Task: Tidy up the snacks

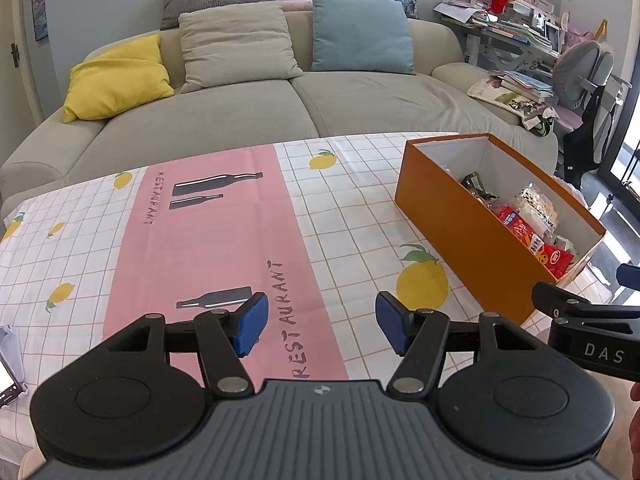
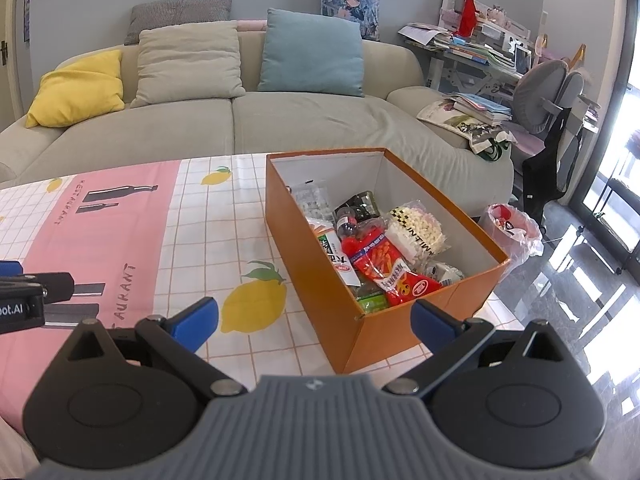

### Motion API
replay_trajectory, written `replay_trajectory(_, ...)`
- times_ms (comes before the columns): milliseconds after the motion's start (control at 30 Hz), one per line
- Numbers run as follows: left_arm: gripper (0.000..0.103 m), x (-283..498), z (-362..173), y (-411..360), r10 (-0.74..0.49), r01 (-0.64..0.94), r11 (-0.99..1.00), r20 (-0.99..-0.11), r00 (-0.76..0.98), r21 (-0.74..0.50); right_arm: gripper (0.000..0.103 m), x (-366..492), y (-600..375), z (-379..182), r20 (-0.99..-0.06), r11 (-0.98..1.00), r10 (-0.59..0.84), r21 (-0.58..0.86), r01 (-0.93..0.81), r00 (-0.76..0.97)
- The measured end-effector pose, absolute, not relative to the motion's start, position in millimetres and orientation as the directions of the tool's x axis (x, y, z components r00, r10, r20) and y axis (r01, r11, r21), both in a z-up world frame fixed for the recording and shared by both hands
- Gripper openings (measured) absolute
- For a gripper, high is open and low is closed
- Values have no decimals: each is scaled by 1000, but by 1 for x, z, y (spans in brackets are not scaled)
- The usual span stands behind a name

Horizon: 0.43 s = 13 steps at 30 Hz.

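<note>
Both grippers, left (image 1: 320,330) and right (image 2: 314,326), hold fingers apart, empty, beside the snack box (image 2: 404,320).

Home living rm: beige sofa (image 1: 248,108) w/ cushions (image 1: 236,46) ahead of both jaws, lemon-print tablecloth (image 1: 80,240) under them, cluttered desk (image 2: 476,50) & chair (image 2: 548,88) far right, lined bin (image 2: 514,228) on glossy floor.

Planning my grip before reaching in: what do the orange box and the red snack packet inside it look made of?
Orange rectangular box: likely cardboard, matte orange outside, white inside; thin straight walls, creased corner. Red snack packet: likely thin plastic film, glossy; it wrinkles and catches light.
</note>
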<state>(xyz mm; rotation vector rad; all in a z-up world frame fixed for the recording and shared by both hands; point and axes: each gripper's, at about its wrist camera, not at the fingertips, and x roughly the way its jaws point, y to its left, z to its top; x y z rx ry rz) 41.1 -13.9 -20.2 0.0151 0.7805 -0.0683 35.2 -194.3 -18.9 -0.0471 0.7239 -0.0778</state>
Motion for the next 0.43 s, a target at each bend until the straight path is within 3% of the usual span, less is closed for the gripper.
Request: replay_trajectory(433, 73, 39, -21, -10, -69, 69, 997, -697, 714, -28, 100, 36, -192, -21, -670, 996, -81, -76, 41, 738)
